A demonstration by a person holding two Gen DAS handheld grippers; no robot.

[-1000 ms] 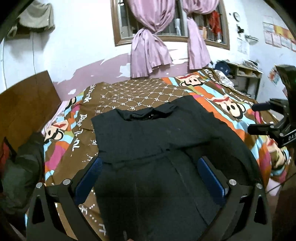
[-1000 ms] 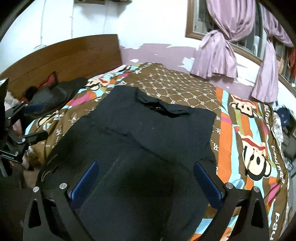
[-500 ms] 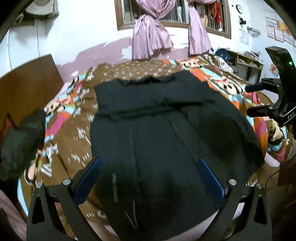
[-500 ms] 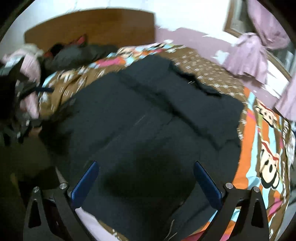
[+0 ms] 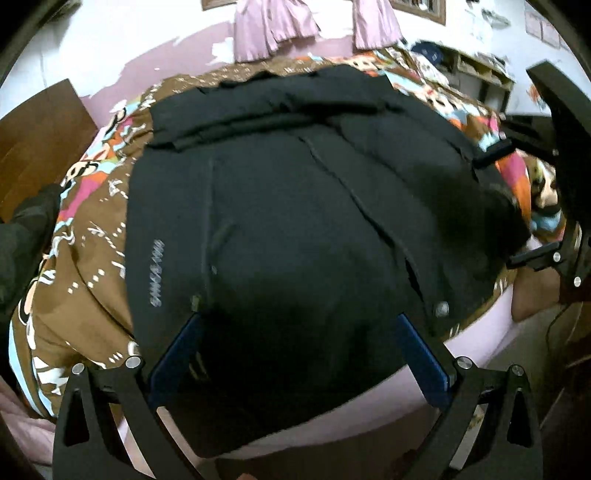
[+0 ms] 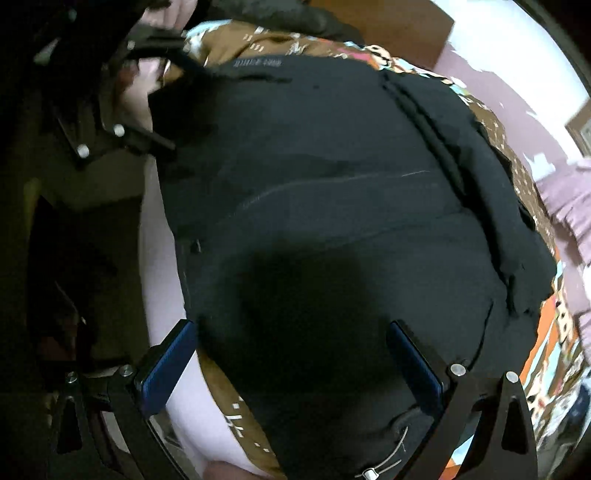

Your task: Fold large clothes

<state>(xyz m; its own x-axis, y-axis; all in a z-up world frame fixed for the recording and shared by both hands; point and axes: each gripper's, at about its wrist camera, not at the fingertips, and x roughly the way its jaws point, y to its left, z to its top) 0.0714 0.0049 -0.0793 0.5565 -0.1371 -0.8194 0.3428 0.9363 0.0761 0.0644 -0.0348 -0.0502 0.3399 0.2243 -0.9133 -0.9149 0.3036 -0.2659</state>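
A black jacket (image 5: 295, 206) lay spread on the bed (image 5: 85, 236), its near hem hanging over the bed's near edge, collar toward the far wall. The left claw (image 5: 299, 354) was released, its blue pads (image 5: 173, 354) wide apart above the near hem. The right claw (image 6: 291, 354) was likewise spread wide over the jacket (image 6: 332, 206), gripping nothing. Purple curtains (image 5: 277, 26) hung at the far wall.
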